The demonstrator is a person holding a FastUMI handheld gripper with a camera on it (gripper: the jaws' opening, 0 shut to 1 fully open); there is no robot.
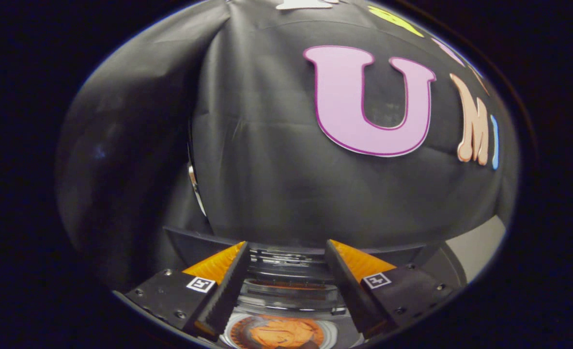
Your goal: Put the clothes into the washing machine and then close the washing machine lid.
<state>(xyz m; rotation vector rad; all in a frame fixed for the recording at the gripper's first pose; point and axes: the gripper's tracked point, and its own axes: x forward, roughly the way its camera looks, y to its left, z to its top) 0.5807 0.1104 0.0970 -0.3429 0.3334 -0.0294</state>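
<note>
**Gripper open above the washing machine, clothes in the drum**

Here the gripper (286, 252) is held above a small washing machine (412, 254), with its two fingers (228, 286) spread well apart and nothing between them. No cloth or other object touches either finger; the jaws stand wide and empty.

Between the fingers and below them, the top of the machine shows. A round opening with a pale ring sits just under the gap, and inside it lies a bunched mass of orange clothes (281, 333), crumpled with dark folds. The clothes rest down in the drum, clear of the fingers and lower than the fingertips.

A little farther ahead, still between the fingers, lies a clear, glassy curved piece (288, 286) with bright reflections and a faint orange tint showing through it. It looks like the machine's lid or the rim of the opening, but I cannot tell which, nor whether the lid is fully raised. The orange clothes are plainly visible through the round opening nearer the gripper.

The dark edge of the machine's body runs behind the fingertips on both sides, curving away to the right. Beyond it hangs the booth's black cloth wall (267, 160), creased and draped, with a deep fold on the left. A thin bright metal strip (193, 180) shows along that fold. At the lower right, past the machine, a pale flat surface (480, 245) is visible.
</note>
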